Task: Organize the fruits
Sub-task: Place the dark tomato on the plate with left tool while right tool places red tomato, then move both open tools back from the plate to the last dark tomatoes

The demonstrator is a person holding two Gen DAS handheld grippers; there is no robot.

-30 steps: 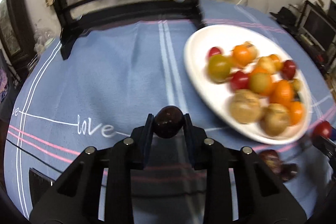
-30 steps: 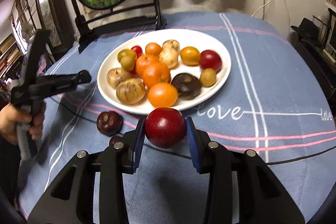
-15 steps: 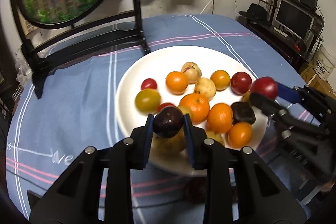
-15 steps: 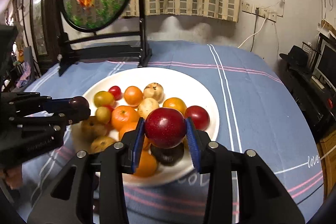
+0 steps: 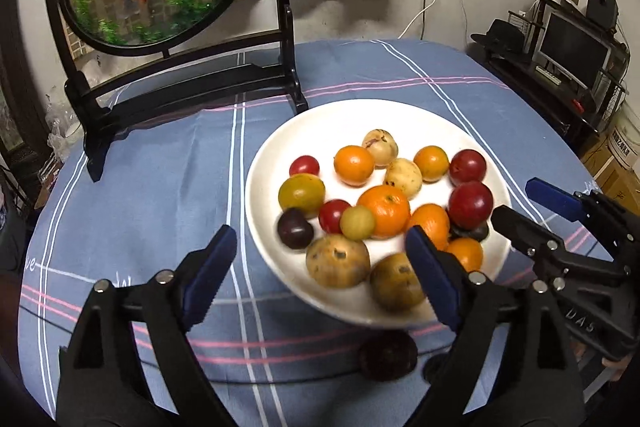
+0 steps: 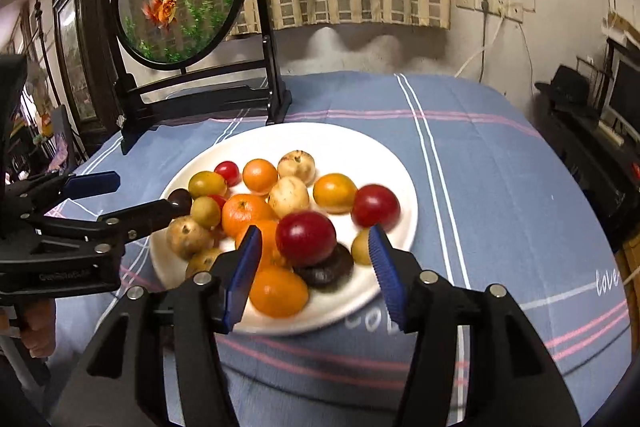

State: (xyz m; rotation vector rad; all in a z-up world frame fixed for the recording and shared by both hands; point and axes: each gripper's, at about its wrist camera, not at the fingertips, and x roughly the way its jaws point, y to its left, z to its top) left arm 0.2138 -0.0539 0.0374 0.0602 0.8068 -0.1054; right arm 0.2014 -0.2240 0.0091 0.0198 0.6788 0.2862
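Near the lower centre of each frame, both grippers, left gripper (image 5: pixel 322 263) and right gripper (image 6: pixel 314 261), gaped wide, empty, over the plate (image 5: pixel 340 119); dark plum (image 5: pixel 295 228) and red plum (image 6: pixel 306 238) lay released between their fingers.

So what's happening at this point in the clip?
A person is gathering fruit onto the white plate with two handheld grippers. Both the left gripper and the right gripper are open over the plate. A dark plum lies at the plate's left edge, and a red plum sits atop the pile. One dark fruit remains on the tablecloth.
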